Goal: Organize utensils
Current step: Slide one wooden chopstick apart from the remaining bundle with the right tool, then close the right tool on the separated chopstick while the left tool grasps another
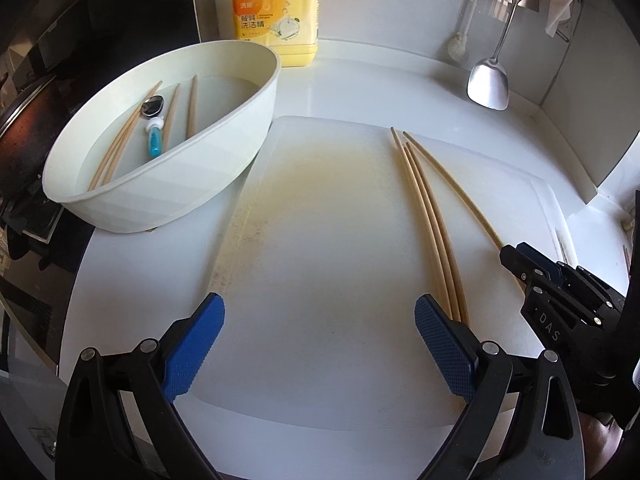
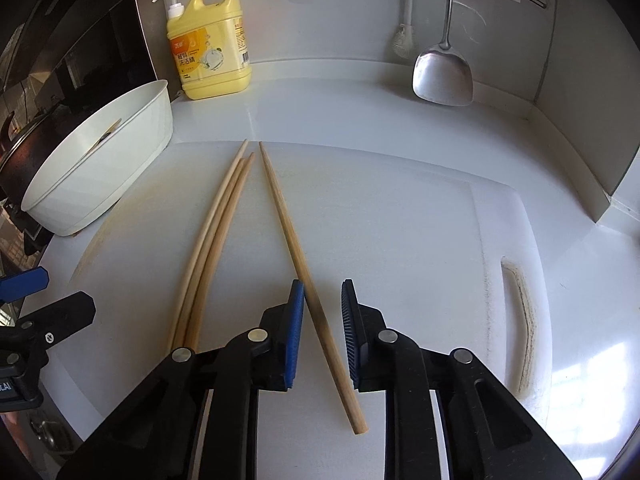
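Four pale wooden chopsticks (image 2: 224,236) already lie on the white plastic cutting board (image 1: 320,240); several more, with a blue-handled metal spoon (image 1: 154,128), remain in the oval white basin (image 1: 168,184). One lone chopstick (image 2: 296,248) lies between the right gripper's (image 2: 322,332) parted, unclamped fingers. Beside the grouped three, the left gripper (image 1: 320,344) hovers wide open and empty.

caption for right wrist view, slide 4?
Right gripper open astride a lone chopstick on the cutting board, three more chopsticks alongside.
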Demonstrator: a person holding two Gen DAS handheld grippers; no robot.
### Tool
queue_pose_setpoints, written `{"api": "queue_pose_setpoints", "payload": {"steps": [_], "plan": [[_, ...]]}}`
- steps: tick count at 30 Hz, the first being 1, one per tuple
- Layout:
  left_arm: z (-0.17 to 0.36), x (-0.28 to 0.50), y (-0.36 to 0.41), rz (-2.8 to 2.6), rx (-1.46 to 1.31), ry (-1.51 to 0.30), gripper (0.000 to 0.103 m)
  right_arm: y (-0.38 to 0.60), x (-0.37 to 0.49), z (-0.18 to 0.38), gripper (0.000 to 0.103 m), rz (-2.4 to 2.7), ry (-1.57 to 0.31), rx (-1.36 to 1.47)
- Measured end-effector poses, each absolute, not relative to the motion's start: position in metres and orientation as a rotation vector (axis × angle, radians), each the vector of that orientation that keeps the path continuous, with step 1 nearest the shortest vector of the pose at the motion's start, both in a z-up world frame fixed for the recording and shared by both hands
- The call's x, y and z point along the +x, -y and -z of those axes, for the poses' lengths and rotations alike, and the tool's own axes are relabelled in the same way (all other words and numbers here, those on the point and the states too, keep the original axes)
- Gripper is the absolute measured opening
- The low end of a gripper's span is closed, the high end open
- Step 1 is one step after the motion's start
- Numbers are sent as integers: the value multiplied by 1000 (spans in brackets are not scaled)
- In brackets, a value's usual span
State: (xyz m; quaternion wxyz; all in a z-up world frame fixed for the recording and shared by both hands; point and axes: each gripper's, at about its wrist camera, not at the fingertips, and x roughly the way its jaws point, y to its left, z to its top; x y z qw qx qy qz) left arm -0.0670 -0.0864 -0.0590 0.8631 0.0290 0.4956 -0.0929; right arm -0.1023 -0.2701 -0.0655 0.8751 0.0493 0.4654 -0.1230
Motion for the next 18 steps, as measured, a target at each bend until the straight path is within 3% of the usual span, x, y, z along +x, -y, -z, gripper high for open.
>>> {"api": "queue_pose_setpoints", "payload": {"steps": [18], "plan": [[84, -53, 128, 246, 128, -1031, 96, 292, -118, 63, 19, 250, -963, 150]]}}
